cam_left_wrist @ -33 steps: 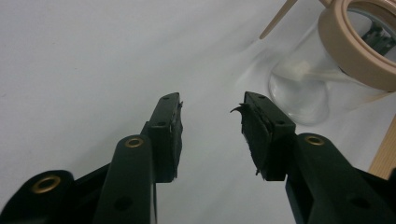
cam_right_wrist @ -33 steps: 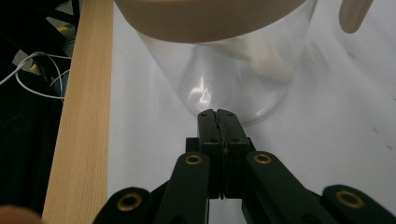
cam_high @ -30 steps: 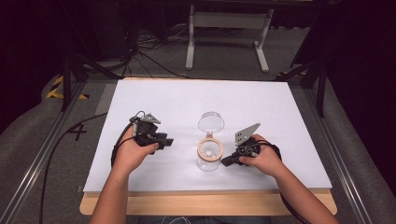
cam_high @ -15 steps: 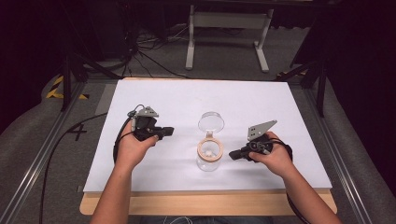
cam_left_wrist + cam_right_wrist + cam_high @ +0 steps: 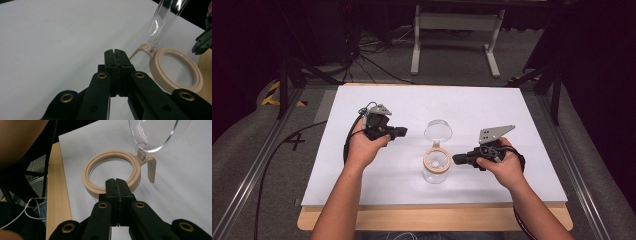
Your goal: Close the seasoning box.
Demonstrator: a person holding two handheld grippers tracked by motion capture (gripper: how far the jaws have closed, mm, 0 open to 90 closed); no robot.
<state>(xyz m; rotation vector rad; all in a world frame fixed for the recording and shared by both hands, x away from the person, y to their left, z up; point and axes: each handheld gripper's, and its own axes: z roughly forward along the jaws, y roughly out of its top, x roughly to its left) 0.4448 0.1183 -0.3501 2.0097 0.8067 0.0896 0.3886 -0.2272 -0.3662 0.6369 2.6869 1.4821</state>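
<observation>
1. At the centre of the desk [image 5: 362, 185], the left hand-held gripper [image 5: 401, 132] has its jaws pressed together with nothing between them; the left gripper view shows the pads meeting flat, having just closed on empty air.
2. Across from it, the right hand-held gripper [image 5: 457, 159] is likewise closed tight on nothing, its tips pointing toward the jar from the person's right.
3. Between the two stands the clear jar [image 5: 435, 169], upright on the white sheet [image 5: 512, 110] that covers the desk, with a tan ring [image 5: 111, 171] around its open mouth.
4. A clear lid [image 5: 438, 130] is hinged to that ring and stands flipped open on the far side of the jar; in the right gripper view it rises from the ring's tan tab [image 5: 151, 168].
5. Neither gripper touches the jar: the right tips sit just beside the ring, the left tips a little farther off, near the lid.
6. Something small and white lies inside the jar; what it is I cannot tell.
7. Beyond the desk, cables [image 5: 362, 55] and a grey stand [image 5: 454, 22] lie on the floor.
</observation>
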